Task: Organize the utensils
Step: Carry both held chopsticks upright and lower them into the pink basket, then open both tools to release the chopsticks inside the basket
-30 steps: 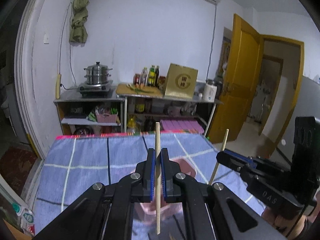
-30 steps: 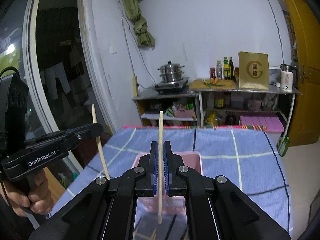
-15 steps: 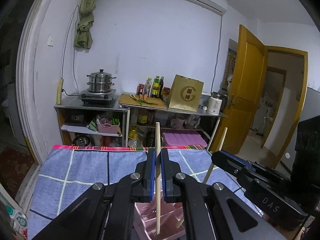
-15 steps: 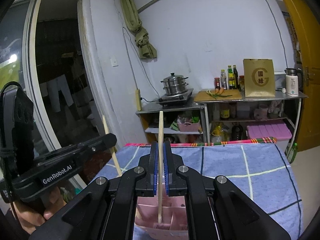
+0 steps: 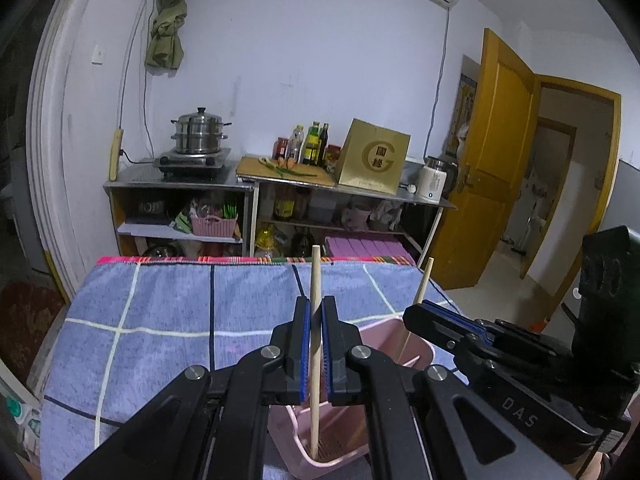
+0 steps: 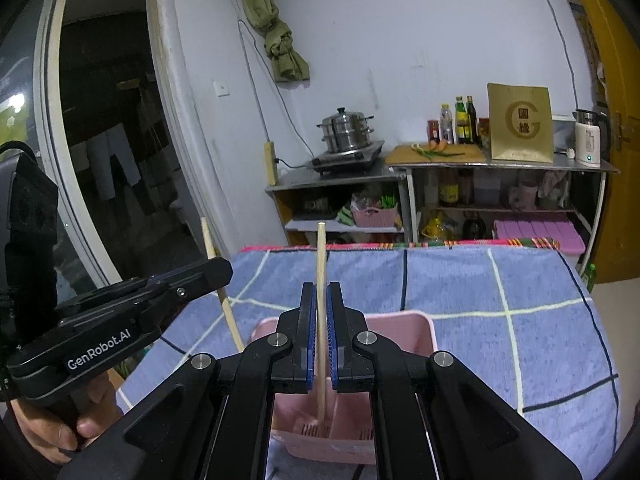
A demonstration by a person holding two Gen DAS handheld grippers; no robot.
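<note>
My left gripper [image 5: 314, 320] is shut on a wooden chopstick [image 5: 315, 344], held upright with its lower tip inside the pink utensil basket [image 5: 420, 350]. My right gripper [image 6: 319, 306] is shut on a second wooden chopstick [image 6: 321, 320], also upright with its tip down in the same pink basket [image 6: 404, 330]. Each gripper shows in the other's view: the right one [image 5: 416, 314] at the basket's right side, the left one [image 6: 218, 270] at its left. The basket stands on the blue checked tablecloth [image 5: 168, 320].
Beyond the table's far edge stand metal shelves with a steamer pot [image 5: 200, 134], bottles [image 5: 310, 144], a gold box [image 5: 374, 158] and a kettle [image 5: 434, 178]. A yellow door [image 5: 496, 176] is open at the right. A dark doorway [image 6: 104, 128] is at the left.
Both grippers have lowered their chopsticks; the tips now reach the bottom of the pink basket. Both stay shut.
</note>
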